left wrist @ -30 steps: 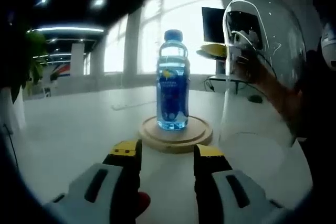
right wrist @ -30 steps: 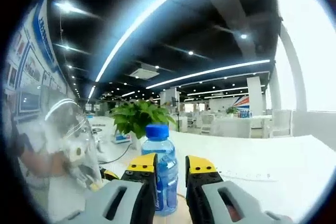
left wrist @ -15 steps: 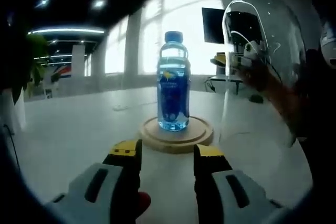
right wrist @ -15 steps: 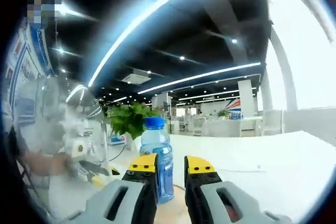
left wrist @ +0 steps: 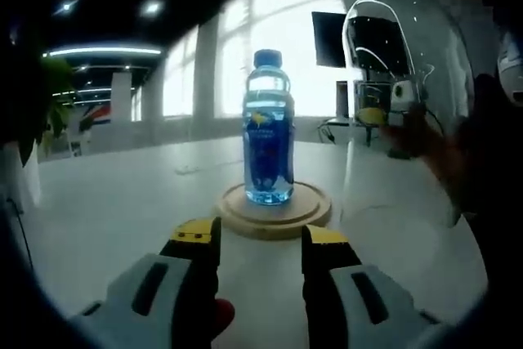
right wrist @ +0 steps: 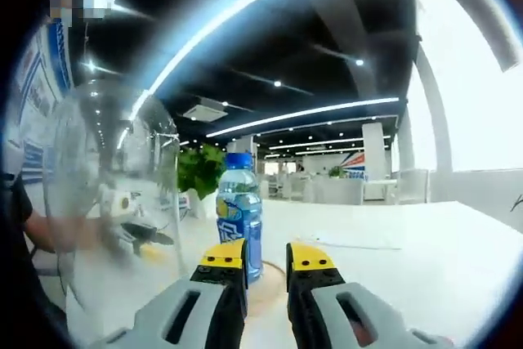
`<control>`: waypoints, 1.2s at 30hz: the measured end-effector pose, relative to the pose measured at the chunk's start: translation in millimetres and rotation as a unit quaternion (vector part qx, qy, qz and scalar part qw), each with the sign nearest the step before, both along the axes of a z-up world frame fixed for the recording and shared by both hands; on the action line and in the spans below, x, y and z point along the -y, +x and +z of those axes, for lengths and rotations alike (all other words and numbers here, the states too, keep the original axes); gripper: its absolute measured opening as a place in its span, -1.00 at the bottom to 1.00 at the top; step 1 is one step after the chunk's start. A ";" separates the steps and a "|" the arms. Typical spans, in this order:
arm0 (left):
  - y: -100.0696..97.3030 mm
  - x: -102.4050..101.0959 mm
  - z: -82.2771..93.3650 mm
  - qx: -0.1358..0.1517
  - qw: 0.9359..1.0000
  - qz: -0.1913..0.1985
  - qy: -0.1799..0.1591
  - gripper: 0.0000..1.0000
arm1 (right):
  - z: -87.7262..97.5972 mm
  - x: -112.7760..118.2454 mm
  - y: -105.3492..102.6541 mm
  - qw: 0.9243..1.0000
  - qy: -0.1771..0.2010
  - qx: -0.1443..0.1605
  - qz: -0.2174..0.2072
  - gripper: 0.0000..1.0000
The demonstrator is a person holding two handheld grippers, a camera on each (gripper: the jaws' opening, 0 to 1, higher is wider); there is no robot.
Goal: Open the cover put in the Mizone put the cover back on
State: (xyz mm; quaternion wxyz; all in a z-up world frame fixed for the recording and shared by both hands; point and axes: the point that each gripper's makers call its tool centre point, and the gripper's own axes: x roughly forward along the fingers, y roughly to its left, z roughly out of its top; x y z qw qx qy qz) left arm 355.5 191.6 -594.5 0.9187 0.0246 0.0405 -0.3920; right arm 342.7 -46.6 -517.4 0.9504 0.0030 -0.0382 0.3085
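The Mizone bottle (left wrist: 268,138) stands upright, cap up, on a round wooden base (left wrist: 274,210) on the table (left wrist: 114,202). The clear dome cover (left wrist: 409,104) hangs beside it. Both tongs (left wrist: 260,243) (right wrist: 265,261) gape, holding nothing.

A wide white table (left wrist: 106,202) carries a round wooden base (left wrist: 274,209). A blue Mizone bottle (left wrist: 268,127) stands upright at the centre of the base, and a potted green plant (right wrist: 198,173) sits behind the bottle.

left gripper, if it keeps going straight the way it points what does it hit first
Probably the round wooden base, with the Mizone bottle standing on it just behind; bare table lies between, and depth is hard to judge.
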 end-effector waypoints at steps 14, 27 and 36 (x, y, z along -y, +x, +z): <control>0.3 -2.6 2.5 -0.003 1.000 0.006 -0.012 -0.36 | -35.9 10.1 -4.8 1.000 -0.024 0.003 -0.001 -0.76; -1.3 -1.5 2.9 -0.001 1.000 0.002 -0.008 -0.36 | -53.7 19.3 -1.5 1.000 -0.001 -0.023 -0.012 -0.75; -0.6 -4.2 4.1 -0.001 1.000 0.007 -0.012 -0.36 | -55.4 14.7 -3.9 1.000 -0.003 -0.024 -0.008 -0.75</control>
